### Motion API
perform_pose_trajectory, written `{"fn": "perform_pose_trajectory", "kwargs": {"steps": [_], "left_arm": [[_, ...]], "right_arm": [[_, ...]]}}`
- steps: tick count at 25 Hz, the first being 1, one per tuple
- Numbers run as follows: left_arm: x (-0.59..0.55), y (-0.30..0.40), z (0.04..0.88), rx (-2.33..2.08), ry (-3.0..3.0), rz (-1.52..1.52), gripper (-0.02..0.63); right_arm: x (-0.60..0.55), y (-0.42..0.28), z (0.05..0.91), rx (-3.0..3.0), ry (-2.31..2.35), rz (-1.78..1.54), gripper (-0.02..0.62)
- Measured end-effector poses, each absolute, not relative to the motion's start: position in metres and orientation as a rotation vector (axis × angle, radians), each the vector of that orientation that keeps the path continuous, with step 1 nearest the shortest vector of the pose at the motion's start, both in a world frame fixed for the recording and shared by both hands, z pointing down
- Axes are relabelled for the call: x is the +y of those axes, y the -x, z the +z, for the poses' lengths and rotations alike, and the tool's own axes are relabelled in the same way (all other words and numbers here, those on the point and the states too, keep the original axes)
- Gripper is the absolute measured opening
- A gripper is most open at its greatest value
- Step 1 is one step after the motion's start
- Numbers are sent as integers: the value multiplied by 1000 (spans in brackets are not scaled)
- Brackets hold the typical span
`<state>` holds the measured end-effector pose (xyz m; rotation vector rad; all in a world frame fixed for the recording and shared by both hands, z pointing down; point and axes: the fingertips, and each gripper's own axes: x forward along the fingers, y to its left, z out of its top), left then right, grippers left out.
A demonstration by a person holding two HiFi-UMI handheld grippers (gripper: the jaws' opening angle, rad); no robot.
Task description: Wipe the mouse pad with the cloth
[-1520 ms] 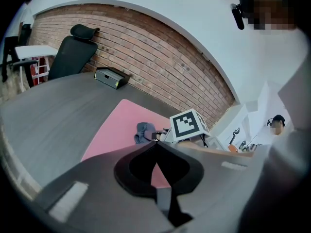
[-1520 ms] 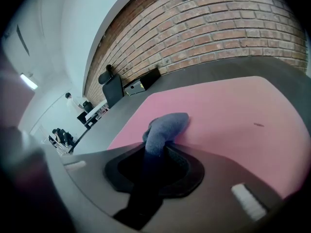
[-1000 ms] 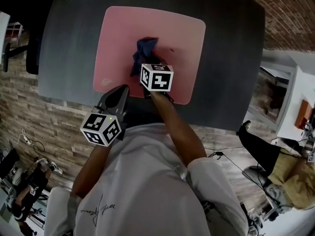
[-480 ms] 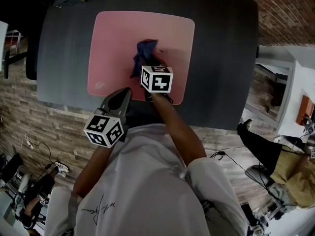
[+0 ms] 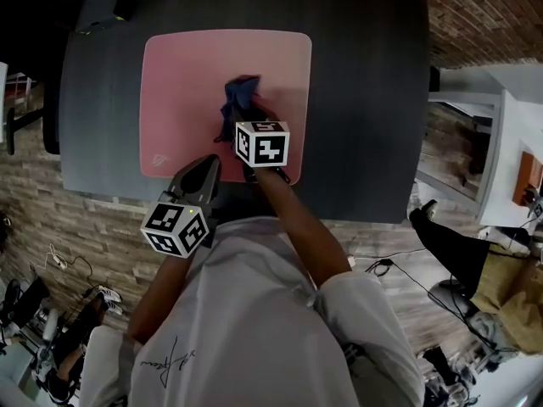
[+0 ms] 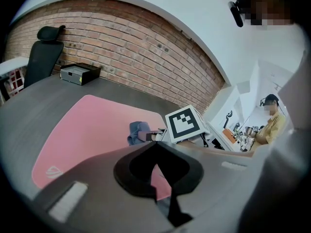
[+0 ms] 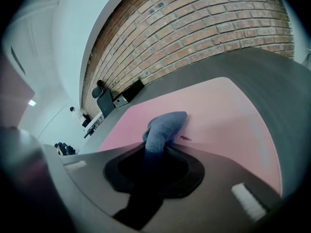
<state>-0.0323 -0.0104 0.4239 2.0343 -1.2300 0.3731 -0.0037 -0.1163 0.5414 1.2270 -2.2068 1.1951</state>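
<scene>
Well, the wiping looks to be under way: the right gripper [image 7: 156, 152] has its jaws closed tight on a bunched blue cloth [image 7: 165, 125], whose free end lies on the pink mouse pad [image 5: 187, 83], right of the pad's middle. To do the stroke well, I'd press the cloth flat instead of dragging only its tip, and run overlapping passes from edge to edge, going over the small dark speck [image 7: 185, 138] just beside the cloth. The pad seems merely laid on the dark desk [image 5: 365, 100], so it might slide; the left gripper [image 6: 156, 143], jaws together on nothing, hovers at the pad's near edge and could pin it down. Counted: one mouse pad, one cloth, one speck, two grippers, one black box [image 6: 80, 73] at the desk's far corner, one office chair [image 6: 46, 47] beyond it
</scene>
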Motion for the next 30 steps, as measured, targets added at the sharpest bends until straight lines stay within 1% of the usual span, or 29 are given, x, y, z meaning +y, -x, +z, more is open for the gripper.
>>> {"fn": "perform_pose_trajectory", "kwargs": {"steps": [8, 14, 24, 30], "left_arm": [[-25, 15, 426, -1216, -2039, 378, 2], [-34, 7, 429, -1155, -2065, 389, 3], [-54, 23, 438, -1050, -2124, 433, 3], [-60, 46, 440, -1009, -2135, 445, 3]], "right_arm": [[-119, -14, 541, -2200, -1246, 1240, 77], [-122, -38, 542, -2174, -1295, 1209, 77], [-125, -72, 545, -2098, -1413, 1210, 77], [-129, -69, 544, -2127, -1376, 1201, 77]]}}
